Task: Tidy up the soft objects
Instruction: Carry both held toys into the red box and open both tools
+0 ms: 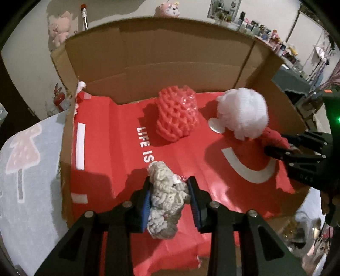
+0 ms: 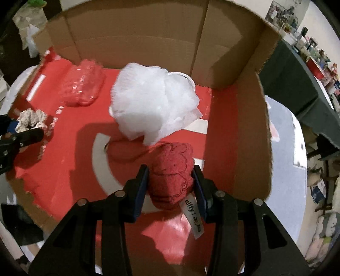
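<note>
Soft objects fill the open cardboard box (image 1: 161,63), its floor lined with a red printed sheet (image 1: 102,135) bearing white lettering. My left hand-held gripper (image 1: 170,195) points down into the near part of the box, its blue pads pinching a grey-white crocheted bundle (image 1: 165,199) that hangs between the jaws above the sheet. My right hand-held gripper (image 2: 170,186) pinches a rolled red towel (image 2: 172,174) with an embossed bunny outline and a white label (image 2: 194,220) dangling from its near end; it sits over the right side of the box, close to the right wall.

On the box floor, a pink foam fruit net (image 1: 176,114) stands toward the far wall, roughly in the middle. To its right rests a white mesh bath pouf (image 1: 244,112), just beyond the red towel and overlapping it in the right wrist view; its white cord loops out at the far side. A thin red string (image 2: 125,148) trails on the sheet near the pouf.

The box stands on a surface covered by a pale cloth (image 1: 27,161) printed with a mushroom figure. In the far background, a pink plush toy (image 1: 59,27) hangs on the wall at left and another peeks over the box's far flap (image 1: 167,9); a cluttered shelf (image 1: 269,36) runs along the right.
</note>
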`<state>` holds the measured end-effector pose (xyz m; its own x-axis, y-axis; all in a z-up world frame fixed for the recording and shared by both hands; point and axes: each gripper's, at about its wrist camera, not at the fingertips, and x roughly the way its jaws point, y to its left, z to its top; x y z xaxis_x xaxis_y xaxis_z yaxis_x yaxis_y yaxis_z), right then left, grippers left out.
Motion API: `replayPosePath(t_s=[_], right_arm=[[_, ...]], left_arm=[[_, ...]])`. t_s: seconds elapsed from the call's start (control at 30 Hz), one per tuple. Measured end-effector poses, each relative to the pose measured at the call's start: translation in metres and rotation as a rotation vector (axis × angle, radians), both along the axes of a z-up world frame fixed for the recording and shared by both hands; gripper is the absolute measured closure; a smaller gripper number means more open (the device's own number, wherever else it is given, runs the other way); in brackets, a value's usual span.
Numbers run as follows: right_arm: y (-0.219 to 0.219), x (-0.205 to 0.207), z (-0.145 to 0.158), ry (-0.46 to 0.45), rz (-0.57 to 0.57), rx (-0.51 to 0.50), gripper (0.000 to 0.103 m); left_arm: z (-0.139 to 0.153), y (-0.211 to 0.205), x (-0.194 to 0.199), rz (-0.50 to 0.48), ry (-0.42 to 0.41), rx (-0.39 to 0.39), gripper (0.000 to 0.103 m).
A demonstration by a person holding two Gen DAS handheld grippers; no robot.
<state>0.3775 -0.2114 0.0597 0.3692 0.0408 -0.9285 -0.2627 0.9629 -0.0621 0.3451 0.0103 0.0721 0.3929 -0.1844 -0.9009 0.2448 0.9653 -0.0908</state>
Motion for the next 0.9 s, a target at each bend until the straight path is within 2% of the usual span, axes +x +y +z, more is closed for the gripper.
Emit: replayPosePath(t_s=[0.17,0.37,0.43,0.57,0.67,0.73,0.77,0.83,0.9], right_arm=[[0.002,0.015,-0.008,-0.004,-0.010,-0.008,0.062],[0.008,0.018,-0.011,-0.024,0.022,-0.046,0.061],[0.009,0.015,-0.012,-0.030,0.028,-0.054,0.056],[0.015,0.008,-0.012,-0.044,0.040,-0.073,0.051],[0.018,0.001,-0.009,-0.066,0.052,-0.088,0.045],[0.019,-0.005,-0.003,-0.082,0.057,-0.080,0.041],[0.020,-0.007,-0.001,-0.089,0.057,-0.074,0.040],[0.020,-0.013,0.007,-0.104,0.058,-0.063,0.031],[0.019,-0.022,0.016,-0.129,0.059,-0.056,0.029]], left_arm=[[-0.012,-0.003,0.013,0.013,0.025,0.017,0.066],[-0.013,-0.009,0.013,0.009,0.010,0.031,0.066],[-0.013,-0.009,0.012,0.006,0.008,0.033,0.065],[-0.013,-0.017,0.007,0.005,0.007,0.031,0.062],[-0.010,-0.016,0.007,0.012,-0.002,0.027,0.056],[-0.005,-0.014,0.004,0.013,-0.019,0.018,0.044],[-0.002,-0.014,0.001,0.014,-0.028,0.016,0.042],[0.006,-0.014,-0.007,0.010,-0.054,0.002,0.035],[0.019,-0.014,-0.019,0.006,-0.090,-0.024,0.030]])
